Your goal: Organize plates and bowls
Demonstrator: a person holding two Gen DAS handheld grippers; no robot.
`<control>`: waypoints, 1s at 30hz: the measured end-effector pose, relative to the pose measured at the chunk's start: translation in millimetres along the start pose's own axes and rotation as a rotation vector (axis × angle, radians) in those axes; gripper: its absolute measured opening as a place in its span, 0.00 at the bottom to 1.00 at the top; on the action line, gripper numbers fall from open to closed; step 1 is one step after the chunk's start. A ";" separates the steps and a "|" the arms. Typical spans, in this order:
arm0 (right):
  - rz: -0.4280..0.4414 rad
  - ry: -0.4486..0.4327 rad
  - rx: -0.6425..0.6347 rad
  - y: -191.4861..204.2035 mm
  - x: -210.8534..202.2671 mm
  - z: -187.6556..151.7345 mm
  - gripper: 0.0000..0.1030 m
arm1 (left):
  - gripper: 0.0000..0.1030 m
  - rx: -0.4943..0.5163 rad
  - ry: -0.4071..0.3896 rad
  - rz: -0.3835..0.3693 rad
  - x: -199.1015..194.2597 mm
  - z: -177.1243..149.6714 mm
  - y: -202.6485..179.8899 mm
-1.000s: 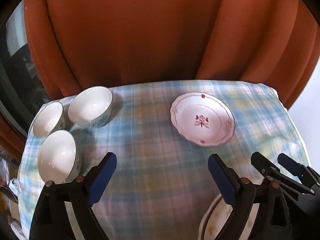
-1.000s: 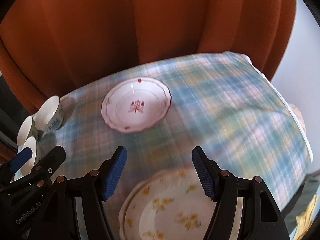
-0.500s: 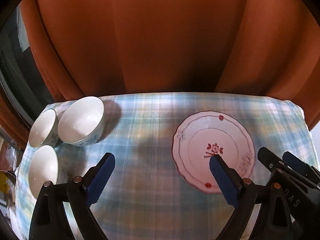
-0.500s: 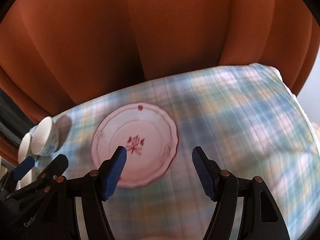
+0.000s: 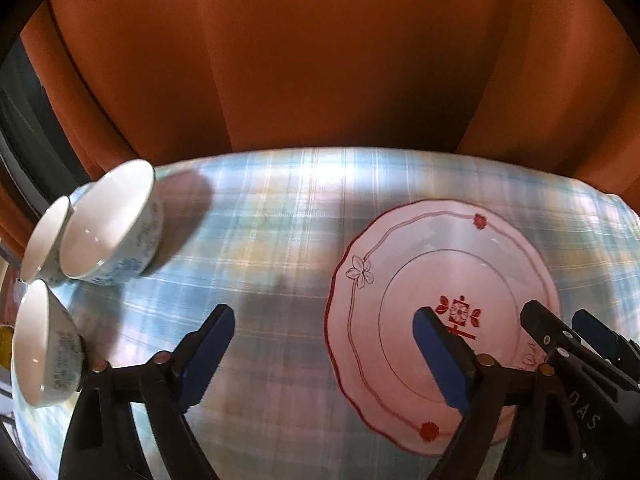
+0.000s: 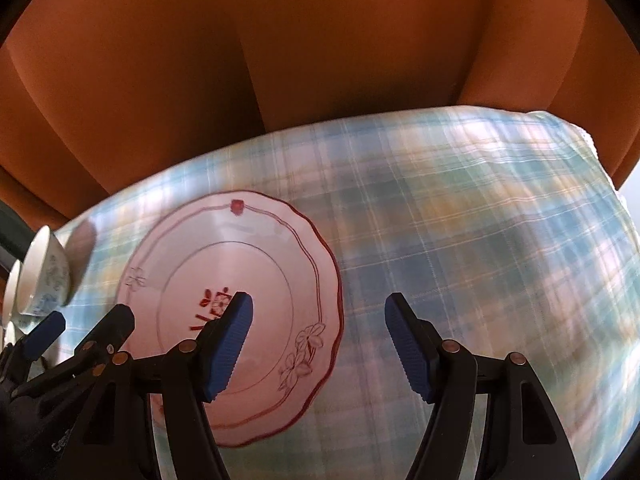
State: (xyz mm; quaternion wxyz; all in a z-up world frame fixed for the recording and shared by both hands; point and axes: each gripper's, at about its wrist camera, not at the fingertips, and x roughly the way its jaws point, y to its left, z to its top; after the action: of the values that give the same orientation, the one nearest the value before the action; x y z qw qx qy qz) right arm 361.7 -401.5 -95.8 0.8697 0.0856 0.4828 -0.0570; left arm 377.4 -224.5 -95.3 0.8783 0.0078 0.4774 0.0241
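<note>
A white plate with a red scalloped rim and red centre mark [image 5: 424, 272] lies flat on the plaid tablecloth; it also shows in the right wrist view [image 6: 240, 280]. Three white bowls with blue print [image 5: 110, 224] stand together at the left. My left gripper [image 5: 324, 354] is open and empty, low over the cloth, its right finger over the plate's centre. My right gripper [image 6: 318, 344] is open and empty, its left finger over the plate, its right finger over bare cloth. One bowl [image 6: 42, 272] shows at the left edge of the right wrist view.
The table carries a blue, green and yellow plaid cloth [image 5: 280, 216]. An orange curtain [image 5: 320, 60] hangs just behind the table's far edge. The cloth's right edge [image 6: 600, 160] drops off near the curtain.
Both grippers have moved forward and lower toward the red-rimmed plate, which now looks much larger. The yellow-flowered plate seen near the front a second ago has left both views.
</note>
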 end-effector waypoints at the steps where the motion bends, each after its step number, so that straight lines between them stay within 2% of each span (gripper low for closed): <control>1: 0.001 0.003 -0.003 0.0 2.9 -0.4 0.70 | 0.82 0.001 0.007 0.000 4.4 -0.4 -0.8; 5: 0.034 0.021 -0.009 1.0 15.9 -1.9 0.68 | 0.66 0.023 0.033 -0.029 13.8 -4.4 -7.8; 6: 0.044 0.029 -0.009 1.7 18.1 -2.0 0.62 | 0.63 0.029 0.042 -0.035 16.5 -5.7 -10.1; 8: 0.067 0.047 -0.008 3.4 22.3 -2.3 0.52 | 0.52 0.042 0.060 -0.050 21.5 -8.3 -15.0; 10: 0.059 0.051 -0.012 5.4 23.5 -2.1 0.51 | 0.48 0.050 0.060 -0.070 21.5 -8.5 -18.9; 19: 0.034 0.059 -0.036 12.3 19.2 -6.4 0.50 | 0.47 0.047 0.063 -0.086 11.2 -15.8 -13.0; 30: 0.053 0.102 -0.076 51.4 1.6 -37.0 0.50 | 0.46 0.043 0.102 -0.062 -9.8 -41.0 32.3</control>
State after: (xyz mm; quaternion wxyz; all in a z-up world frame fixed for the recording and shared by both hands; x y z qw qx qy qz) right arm 341.2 -343.7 -111.5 0.8477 0.0680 0.5259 -0.0113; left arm 336.5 -193.1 -108.2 0.8527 0.0106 0.5221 -0.0130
